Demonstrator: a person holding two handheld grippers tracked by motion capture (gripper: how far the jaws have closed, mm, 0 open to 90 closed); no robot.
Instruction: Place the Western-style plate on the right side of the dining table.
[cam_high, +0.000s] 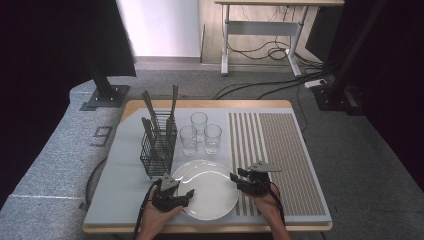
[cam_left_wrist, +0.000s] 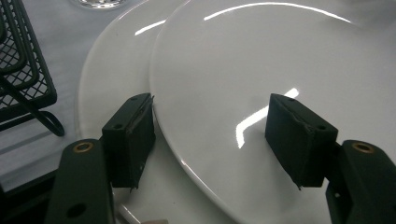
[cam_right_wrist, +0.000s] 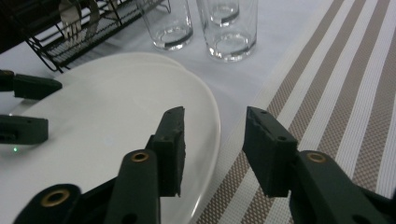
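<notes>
Two white plates lie stacked at the table's front middle, the top plate (cam_high: 212, 192) shifted a little off the lower plate (cam_high: 181, 171). My left gripper (cam_high: 181, 191) is at their left rim. In the left gripper view it (cam_left_wrist: 210, 107) is open, one jaw over the lower plate (cam_left_wrist: 112, 70), the other over the top plate (cam_left_wrist: 261, 56), whose rim runs between them untouched. At the right rim my right gripper (cam_high: 236, 180) stands open; in its own view it (cam_right_wrist: 215, 116) has one jaw over the plate (cam_right_wrist: 116, 107) and one over the striped mat (cam_right_wrist: 336, 93).
Three empty glasses (cam_high: 200, 132) stand just behind the plates. A black wire cutlery basket (cam_high: 157, 145) with several utensils sits at the left. The brown-and-white striped mat (cam_high: 280, 160) covers the table's right part. A desk and cables lie on the floor beyond.
</notes>
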